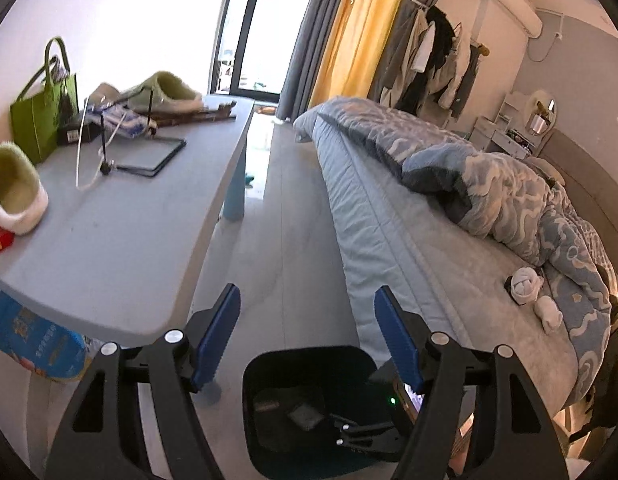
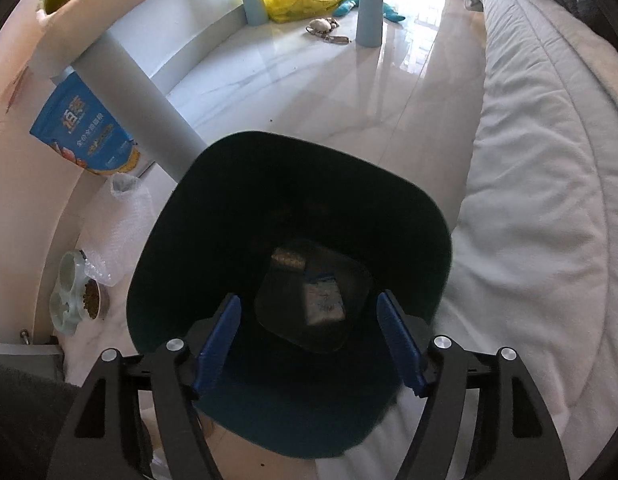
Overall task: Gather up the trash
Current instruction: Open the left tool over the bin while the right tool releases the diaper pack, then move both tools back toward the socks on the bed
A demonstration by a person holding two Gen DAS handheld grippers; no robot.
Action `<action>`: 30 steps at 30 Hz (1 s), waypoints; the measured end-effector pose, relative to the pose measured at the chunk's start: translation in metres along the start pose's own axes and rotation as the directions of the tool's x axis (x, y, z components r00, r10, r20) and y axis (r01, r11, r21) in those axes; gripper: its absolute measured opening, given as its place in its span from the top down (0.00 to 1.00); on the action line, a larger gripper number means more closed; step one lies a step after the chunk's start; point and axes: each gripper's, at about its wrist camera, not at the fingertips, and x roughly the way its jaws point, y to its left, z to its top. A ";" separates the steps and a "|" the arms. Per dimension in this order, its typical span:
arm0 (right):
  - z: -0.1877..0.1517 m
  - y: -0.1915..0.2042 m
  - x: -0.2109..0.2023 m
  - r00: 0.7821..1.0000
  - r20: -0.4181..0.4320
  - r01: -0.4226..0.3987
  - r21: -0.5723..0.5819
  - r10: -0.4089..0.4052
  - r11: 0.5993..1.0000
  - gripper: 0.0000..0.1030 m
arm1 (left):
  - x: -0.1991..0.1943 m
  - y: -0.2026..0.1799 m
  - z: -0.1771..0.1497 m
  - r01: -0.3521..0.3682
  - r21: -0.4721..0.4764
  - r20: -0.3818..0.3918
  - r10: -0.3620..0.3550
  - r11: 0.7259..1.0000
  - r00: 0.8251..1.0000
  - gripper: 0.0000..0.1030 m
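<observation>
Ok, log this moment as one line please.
right gripper: open, empty, above trash bin | bin: wrapper lying at bottom | left gripper: open, empty, over floor between table and bed

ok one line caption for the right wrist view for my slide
Right gripper, open and empty, points down into a dark bin with small packets at the bottom, bed beside it.

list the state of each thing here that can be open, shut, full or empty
left gripper: open, nothing between its fingers
right gripper: open over the bin, holding nothing
trash bin: no lid, a few pieces of trash at the bottom
pet food bowl: holds kibble
blue bag: upright beside a table leg
</observation>
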 end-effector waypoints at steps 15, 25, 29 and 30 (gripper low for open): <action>-0.011 -0.008 -0.118 0.937 0.340 -0.059 -0.083 0.084 0.995 0.30 | -0.008 -0.053 0.017 0.033 0.046 0.087 -0.037 0.998 0.996 0.30; -0.038 -0.058 -0.161 0.901 0.434 -0.020 -0.013 0.023 1.000 0.30 | 0.009 -0.101 0.014 0.077 0.074 0.074 -0.082 0.994 0.994 0.29; -0.051 -0.082 -0.174 0.889 0.458 -0.011 0.033 -0.005 0.999 0.30 | 0.017 -0.123 0.011 0.094 0.098 0.064 -0.100 0.991 0.993 0.28; -0.054 -0.089 -0.177 0.886 0.463 -0.010 0.044 -0.011 0.999 0.30 | 0.019 -0.127 0.011 0.099 0.101 0.061 -0.105 0.990 0.993 0.27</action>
